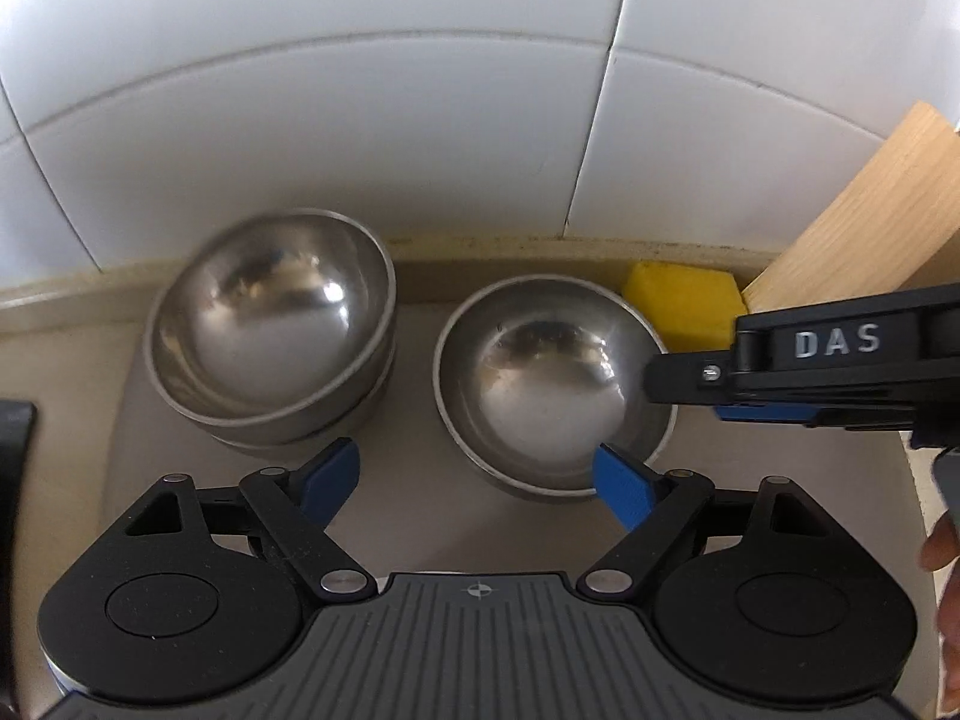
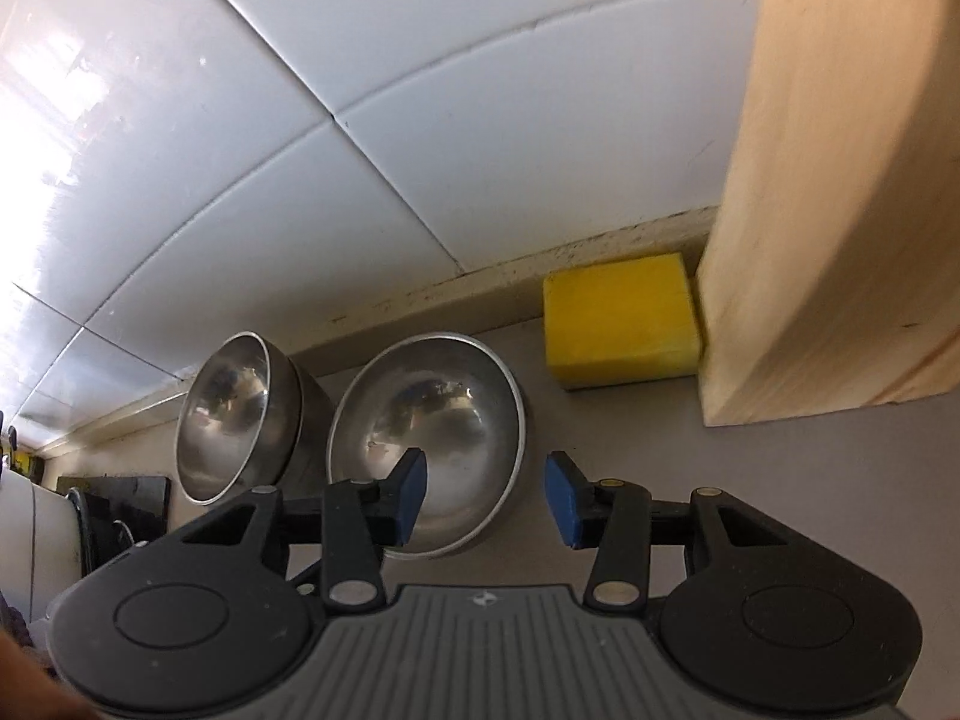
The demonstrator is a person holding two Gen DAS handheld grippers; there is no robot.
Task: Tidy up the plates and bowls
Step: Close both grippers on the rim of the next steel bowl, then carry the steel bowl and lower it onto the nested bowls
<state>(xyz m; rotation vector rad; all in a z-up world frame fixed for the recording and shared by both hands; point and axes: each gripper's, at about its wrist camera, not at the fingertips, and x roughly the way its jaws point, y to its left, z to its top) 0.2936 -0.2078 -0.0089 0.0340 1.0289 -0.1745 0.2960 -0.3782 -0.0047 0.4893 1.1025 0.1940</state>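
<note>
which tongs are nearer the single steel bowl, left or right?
Right. The right tongs straddle the single bowl's rim, one pad over its inside, not gripping. The left tongs stand open just short of its near rim, beside the stacked bowls.

Both wrist views downward, bowls (image 1: 552, 384) shared

L tool (image 1: 477, 480) open, near single bowl (image 1: 555, 387), stacked bowls (image 1: 273, 333)

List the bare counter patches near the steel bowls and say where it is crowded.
Bare: the strip between the stacked bowls and the single bowl, and the counter in front of the wooden board. Crowded: the yellow sponge wedged between bowl, board and wall.
</note>
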